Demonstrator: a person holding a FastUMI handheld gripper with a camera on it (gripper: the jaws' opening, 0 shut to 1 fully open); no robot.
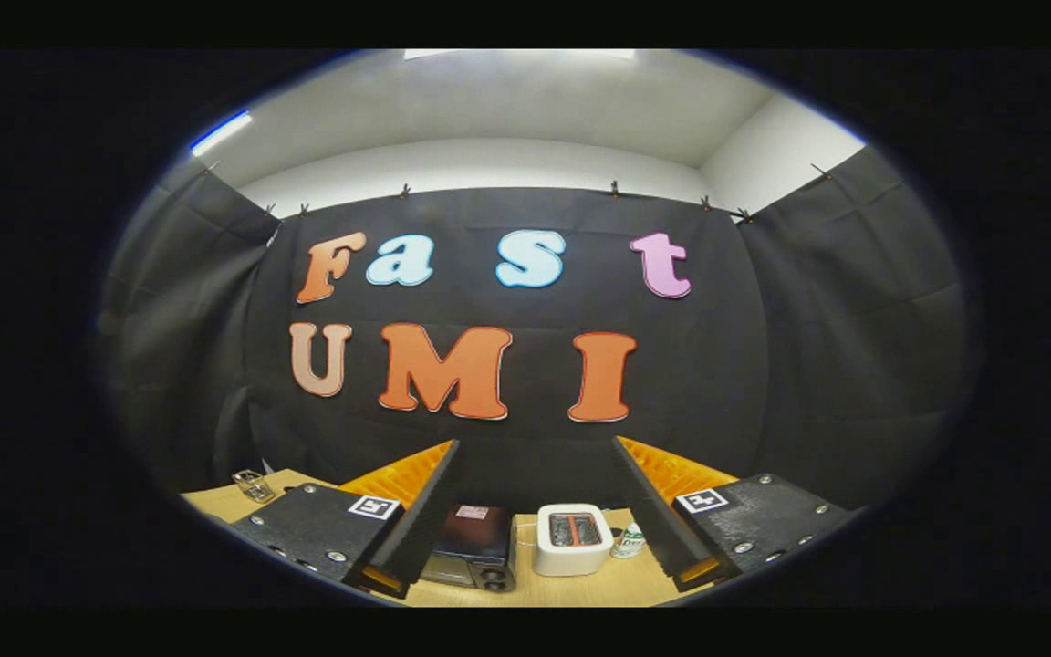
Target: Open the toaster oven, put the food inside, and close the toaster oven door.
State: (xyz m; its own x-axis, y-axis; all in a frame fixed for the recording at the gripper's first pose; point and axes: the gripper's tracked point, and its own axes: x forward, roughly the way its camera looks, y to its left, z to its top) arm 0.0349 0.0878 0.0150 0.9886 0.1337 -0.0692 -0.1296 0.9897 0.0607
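Gripper (535,520) held high, fingers spread wide apart, nothing between them. Low centre of frame, on wooden table (580,589): dark toaster oven (473,546) just ahead of left finger, door looks closed, knobs at lower right of its front. White pop-up toaster (573,538) right beside it, small can (628,541) further right. Wire rack thing (253,484) off lower left. Food, can't spot it. Oven probably rigid, heavyish; guessing door handle along top edge is place to grab, handle itself too small to make out.
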